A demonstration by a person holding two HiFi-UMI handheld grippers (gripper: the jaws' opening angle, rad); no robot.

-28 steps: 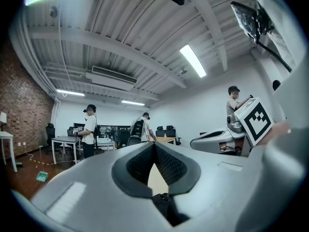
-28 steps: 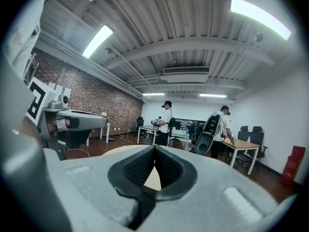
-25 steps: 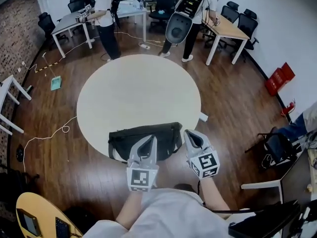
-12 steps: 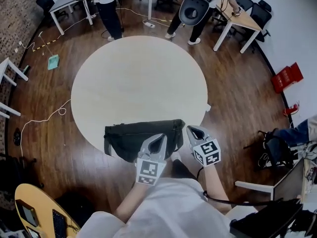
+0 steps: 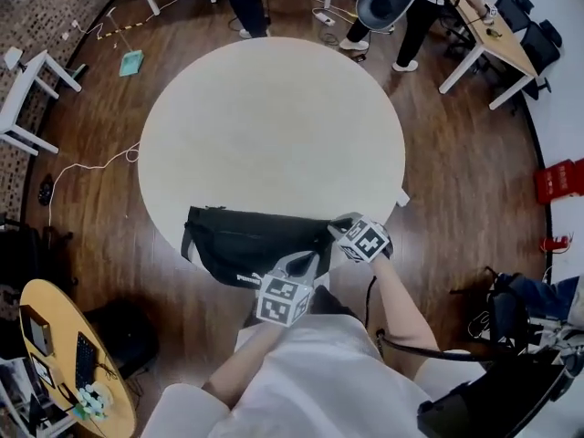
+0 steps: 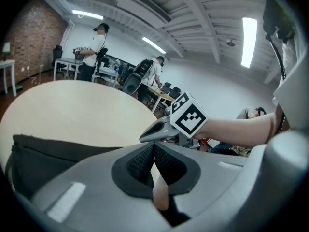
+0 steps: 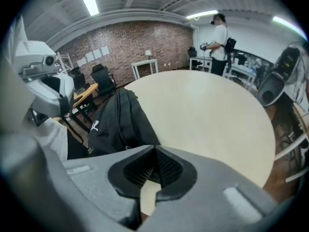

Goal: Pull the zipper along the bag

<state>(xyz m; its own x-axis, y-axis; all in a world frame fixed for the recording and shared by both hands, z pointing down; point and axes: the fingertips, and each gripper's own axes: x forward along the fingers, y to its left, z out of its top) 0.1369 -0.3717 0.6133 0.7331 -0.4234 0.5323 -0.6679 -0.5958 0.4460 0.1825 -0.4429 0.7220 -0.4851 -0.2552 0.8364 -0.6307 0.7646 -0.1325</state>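
Note:
A black bag point(image 5: 246, 245) lies along the near edge of the round pale table point(image 5: 274, 126), partly overhanging it. My left gripper point(image 5: 308, 261) hovers at the bag's front right part, shut, with nothing between its pads. My right gripper point(image 5: 340, 224) sits at the bag's right end, pointing left, also shut and empty. The left gripper view shows the bag point(image 6: 43, 153) low at the left, my left gripper point(image 6: 153, 145), and the right gripper point(image 6: 157, 131) just ahead. The right gripper view shows the bag point(image 7: 120, 124) to the left of my right gripper point(image 7: 155, 152). I cannot make out the zipper pull.
Wooden floor surrounds the table. People stand beyond it by desks point(image 5: 488, 48) and office chairs. A cable point(image 5: 87, 167) trails on the floor at the left. A small yellow table point(image 5: 64, 363) with a keyboard is at the lower left, and a red object point(image 5: 558, 181) at the right.
The head view has tilted further down, so the table fills more of it. Both grippers have closed in on the bag's right end, and the right one has turned to the left. The bag has not moved.

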